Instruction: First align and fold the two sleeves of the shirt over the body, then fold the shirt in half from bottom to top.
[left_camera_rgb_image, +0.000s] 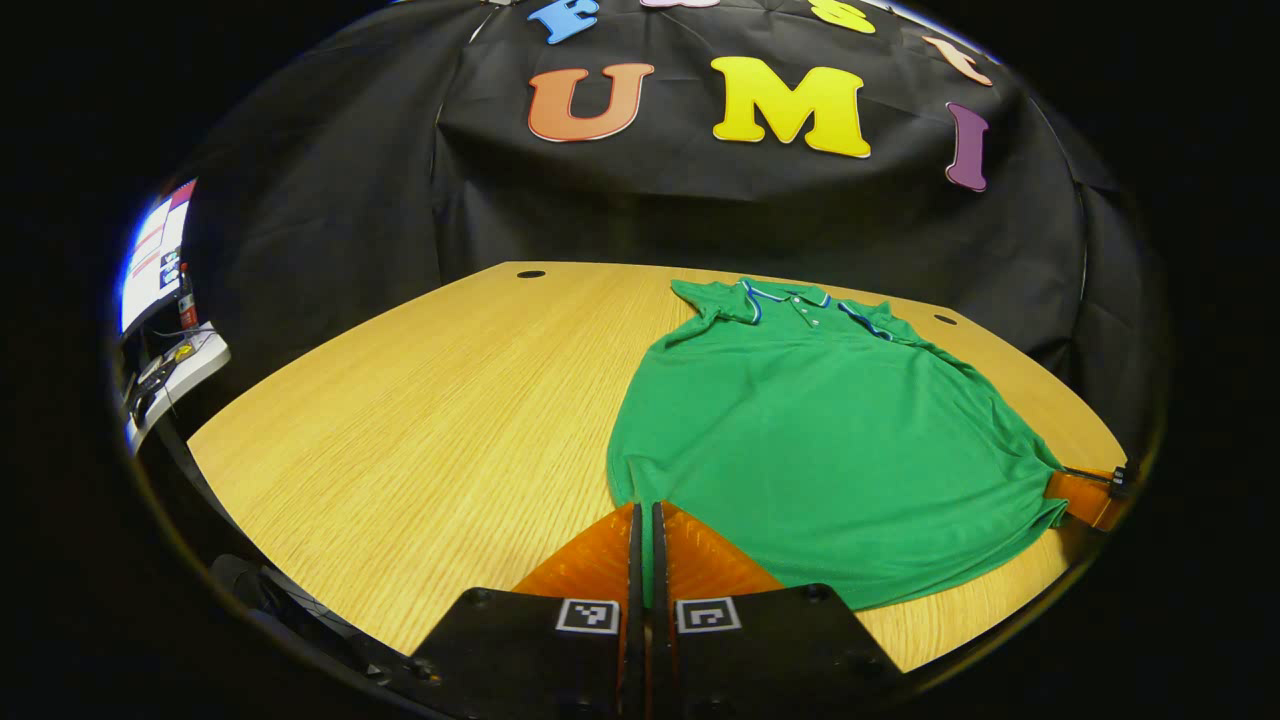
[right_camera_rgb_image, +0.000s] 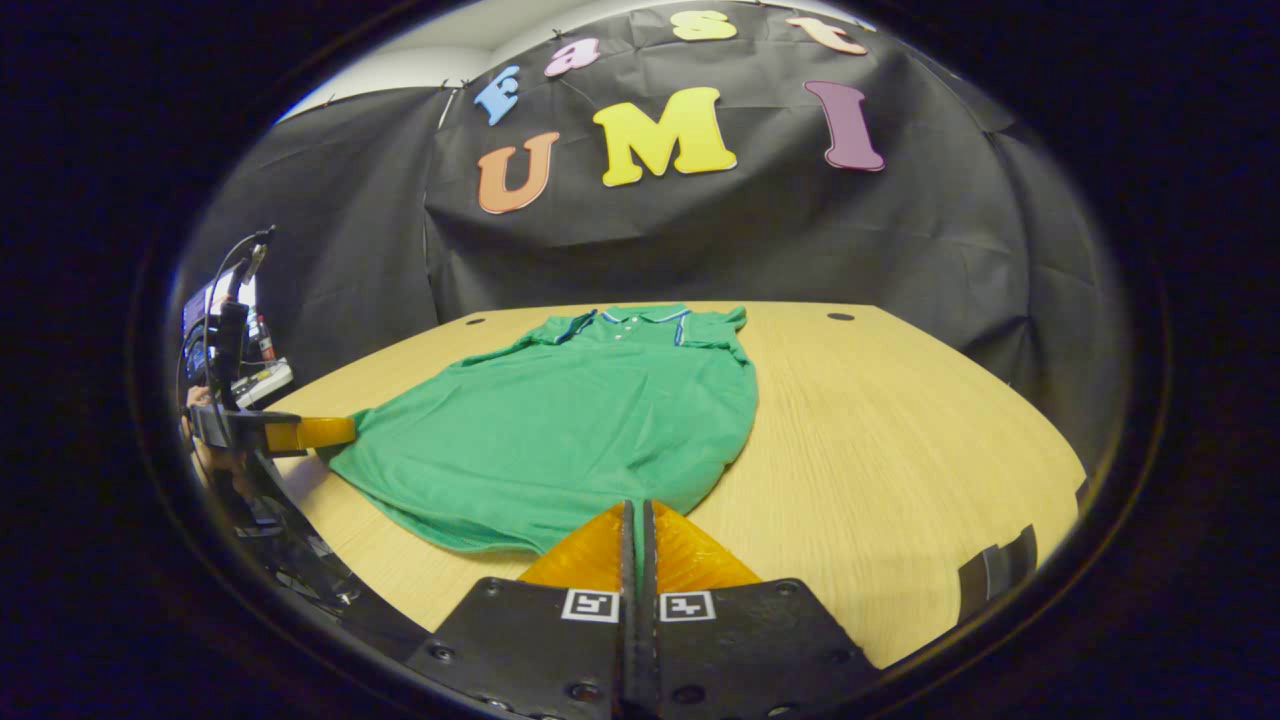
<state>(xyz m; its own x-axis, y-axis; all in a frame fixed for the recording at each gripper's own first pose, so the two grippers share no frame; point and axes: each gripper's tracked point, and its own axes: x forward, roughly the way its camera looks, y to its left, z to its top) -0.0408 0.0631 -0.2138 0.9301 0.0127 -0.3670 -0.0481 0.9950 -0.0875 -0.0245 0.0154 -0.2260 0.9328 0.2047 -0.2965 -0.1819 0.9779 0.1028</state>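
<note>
Basically wood table (left_camera_rgb_image: 420, 400) w/ black cloth wall (left_camera_rgb_image: 700, 210), both tongs (left_camera_rgb_image: 645, 510) (right_camera_rgb_image: 635, 508) clenched on shirt (left_camera_rgb_image: 830, 440) hem.

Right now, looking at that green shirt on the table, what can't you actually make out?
- Hem under the left gripper, left gripper view: the fingers cover the pinched edge of the green polo shirt.
- Hem under the right gripper, right gripper view: likewise covered.
- Sleeves, both views: lying folded on the body, too flat to trace their edges.
- Monitor, left gripper view: at the edge, too blurred to read.
- Wooden table, right gripper view: near edge hidden by the gripper body.
</note>
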